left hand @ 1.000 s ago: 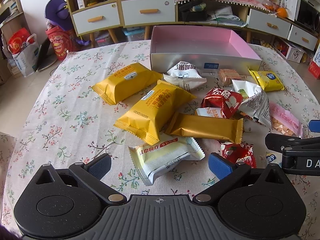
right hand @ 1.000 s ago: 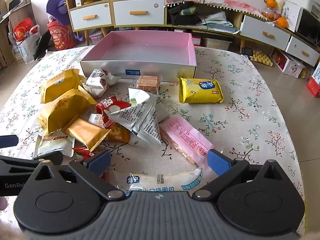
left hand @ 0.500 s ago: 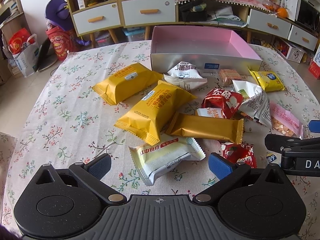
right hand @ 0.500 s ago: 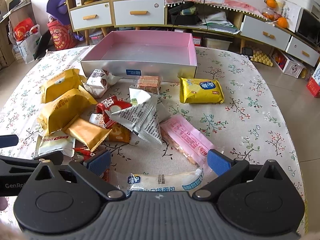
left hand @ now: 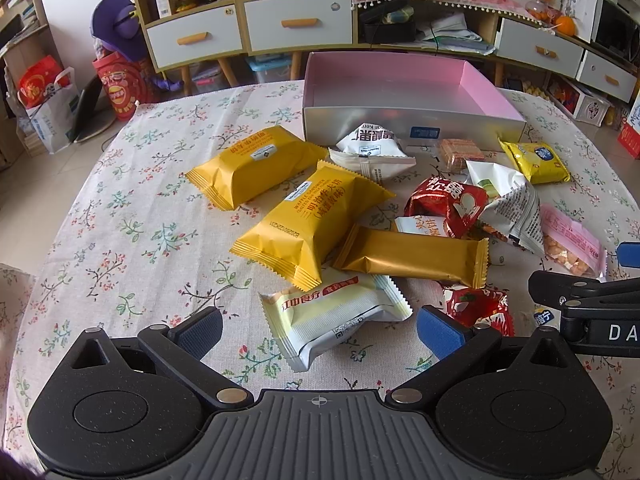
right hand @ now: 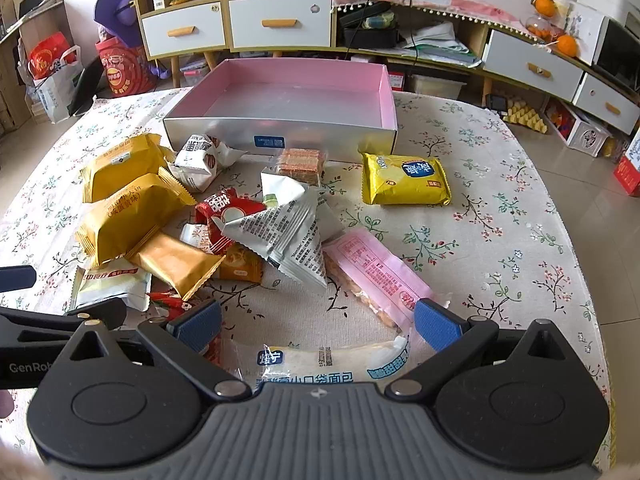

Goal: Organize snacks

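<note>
While both tongs gape, cream packet lies between left tongs — untouched.

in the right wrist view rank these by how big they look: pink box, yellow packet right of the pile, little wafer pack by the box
1. pink box, largest though farthest
2. yellow packet
3. wafer pack, smallest
</note>
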Motion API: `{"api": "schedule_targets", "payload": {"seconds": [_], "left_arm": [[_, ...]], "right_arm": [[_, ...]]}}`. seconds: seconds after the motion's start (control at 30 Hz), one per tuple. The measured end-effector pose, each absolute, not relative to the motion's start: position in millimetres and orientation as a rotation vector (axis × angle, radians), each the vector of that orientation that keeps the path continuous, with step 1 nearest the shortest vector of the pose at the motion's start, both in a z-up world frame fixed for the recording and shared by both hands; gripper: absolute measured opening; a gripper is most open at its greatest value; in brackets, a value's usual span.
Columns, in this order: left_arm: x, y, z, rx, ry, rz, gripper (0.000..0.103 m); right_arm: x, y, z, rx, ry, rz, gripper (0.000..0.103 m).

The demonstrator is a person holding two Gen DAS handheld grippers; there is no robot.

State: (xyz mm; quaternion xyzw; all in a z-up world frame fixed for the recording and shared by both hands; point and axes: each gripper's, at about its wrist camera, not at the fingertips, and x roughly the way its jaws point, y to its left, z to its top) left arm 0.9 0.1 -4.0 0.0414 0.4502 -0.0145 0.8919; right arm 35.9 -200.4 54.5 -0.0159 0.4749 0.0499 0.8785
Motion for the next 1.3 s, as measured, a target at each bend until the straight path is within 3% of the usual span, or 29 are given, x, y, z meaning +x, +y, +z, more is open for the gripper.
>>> {"api": "schedule_targets", "payload": {"seconds": [1.3], "left_arm": [[21.1,20.6,-1.4,0.118,0.913,-0.102,0.103]], "right_arm": [[46.8,-209.1,56.2,-0.004,0.991,0.147,0.103]]}}
